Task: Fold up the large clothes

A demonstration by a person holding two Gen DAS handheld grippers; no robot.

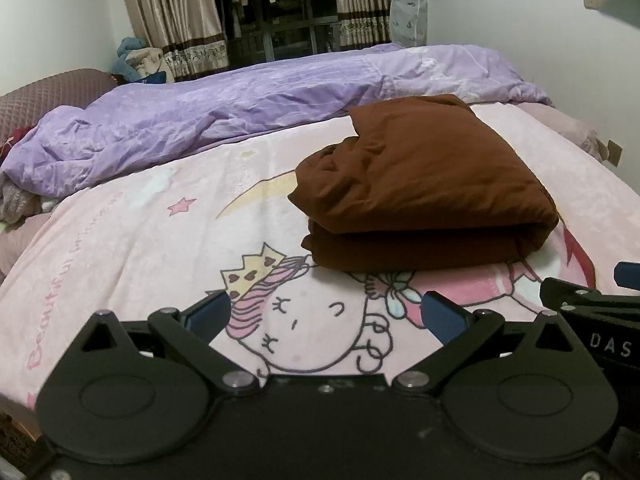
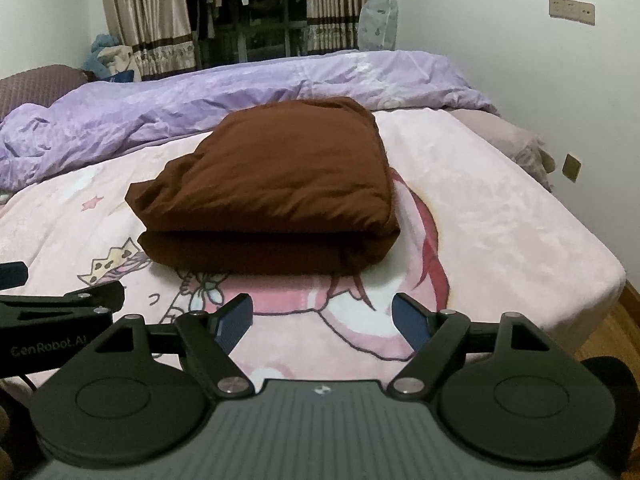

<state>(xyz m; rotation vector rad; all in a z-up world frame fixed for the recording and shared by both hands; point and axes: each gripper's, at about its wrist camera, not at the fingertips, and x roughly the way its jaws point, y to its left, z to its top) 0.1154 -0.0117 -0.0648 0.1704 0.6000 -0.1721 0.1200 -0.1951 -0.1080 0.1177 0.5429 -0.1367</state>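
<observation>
The dark brown garment, a large piece of smooth cloth, lies folded into a thick rectangular bundle of stacked layers on the pink plush blanket printed with a crowned cartoon figure, stars and a moon. From the left gripper the bundle sits ahead and to the right, well clear of the fingertips. From the right gripper it sits ahead and slightly to the left, likewise apart from the fingertips.

Left gripper: black frame, blue-padded fingers spread wide, nothing between them; blanket visible through the gap. Right gripper: same construction, blue-padded fingers spread apart, holding nothing. Neither touches the garment. Each gripper appears at the edge of the other's view, showing them side by side, near the front edge of the bed.

The bundle's folded edge faces the grippers; its left side shows looser, rumpled layer ends.

Beyond the garment, a crumpled lilac duvet runs across the far side of the bed. Behind that, beige patterned curtains frame a dark window. A white wall with a socket plate stands to the right of the right gripper.
</observation>
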